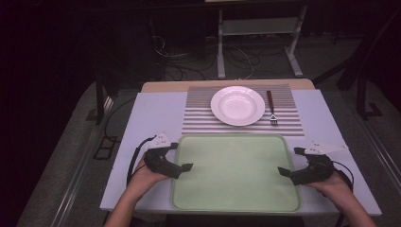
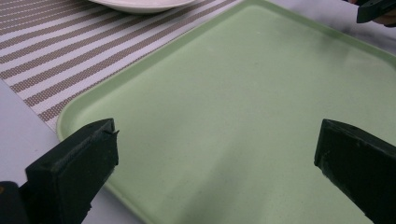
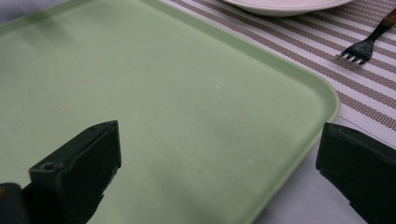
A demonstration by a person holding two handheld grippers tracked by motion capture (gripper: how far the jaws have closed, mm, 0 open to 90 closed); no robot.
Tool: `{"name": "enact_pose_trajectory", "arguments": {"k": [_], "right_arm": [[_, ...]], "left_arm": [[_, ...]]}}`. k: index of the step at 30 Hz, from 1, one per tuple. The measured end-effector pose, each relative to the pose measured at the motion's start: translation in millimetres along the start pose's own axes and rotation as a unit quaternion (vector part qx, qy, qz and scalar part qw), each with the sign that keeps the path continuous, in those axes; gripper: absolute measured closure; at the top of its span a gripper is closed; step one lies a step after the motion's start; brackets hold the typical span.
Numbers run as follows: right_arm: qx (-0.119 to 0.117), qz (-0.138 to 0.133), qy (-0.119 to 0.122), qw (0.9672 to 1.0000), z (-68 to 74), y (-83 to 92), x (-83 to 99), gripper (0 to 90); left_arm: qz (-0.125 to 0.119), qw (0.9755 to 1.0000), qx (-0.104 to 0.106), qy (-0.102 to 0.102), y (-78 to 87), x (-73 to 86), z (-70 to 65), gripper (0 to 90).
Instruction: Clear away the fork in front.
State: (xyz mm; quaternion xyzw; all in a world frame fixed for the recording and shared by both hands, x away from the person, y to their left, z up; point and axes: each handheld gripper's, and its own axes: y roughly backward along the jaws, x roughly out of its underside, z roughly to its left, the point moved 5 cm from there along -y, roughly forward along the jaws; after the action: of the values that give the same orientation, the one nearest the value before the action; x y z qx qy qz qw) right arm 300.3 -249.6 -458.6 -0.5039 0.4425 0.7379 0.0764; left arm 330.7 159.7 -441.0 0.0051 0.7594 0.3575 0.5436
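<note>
A pale green tray (image 1: 236, 189) lies empty at the near middle of the table. My left gripper (image 1: 182, 156) hovers at its left edge with jaws wide open and nothing between them; in the left gripper view (image 2: 218, 135) the tray (image 2: 257, 70) spreads below the jaws. My right gripper (image 1: 289, 161) mirrors it at the tray's right edge, also open and empty, over the tray's (image 3: 140, 70) corner (image 3: 220, 140). Behind the tray a white plate (image 1: 238, 105) sits on a striped placemat (image 1: 198, 118), with a dark-handled fork (image 1: 272, 109) to its right.
The white tabletop (image 1: 156, 113) has bare strips left and right of the tray. A wooden board edge (image 1: 165, 86) runs along the back. Beyond the table are floor cables (image 1: 189, 66) and a white metal stand (image 1: 255, 28). The fork (image 3: 362, 46) lies close to the tray's far right corner.
</note>
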Motion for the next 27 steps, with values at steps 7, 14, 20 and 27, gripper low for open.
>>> {"name": "enact_pose_trajectory", "arguments": {"k": [7, 14, 20, 27], "right_arm": [[-0.002, 0.006, -0.010, 0.9999, -3.4, -1.0, 0.7, 0.2], [0.005, 0.009, -0.018, 0.9998, -9.5, -2.2, -3.6, 0.2], [0.018, 0.009, -0.021, 0.9996, -14.1, -4.6, -9.5, 0.2], [0.017, 0.018, -0.018, 0.9995, -15.5, -9.4, -13.3, 0.2]], "left_arm": [[0.000, 1.0000, 0.000, 0.009, -0.3, 0.8, -1.4, 0.0], [-0.003, 0.9999, 0.000, 0.014, 1.1, 2.9, -1.1, 0.0], [-0.003, 0.9998, 0.004, 0.017, 0.3, 3.6, -1.6, 0.0], [-0.005, 0.9999, 0.004, 0.015, 1.1, 3.3, -2.8, 0.0]]}}
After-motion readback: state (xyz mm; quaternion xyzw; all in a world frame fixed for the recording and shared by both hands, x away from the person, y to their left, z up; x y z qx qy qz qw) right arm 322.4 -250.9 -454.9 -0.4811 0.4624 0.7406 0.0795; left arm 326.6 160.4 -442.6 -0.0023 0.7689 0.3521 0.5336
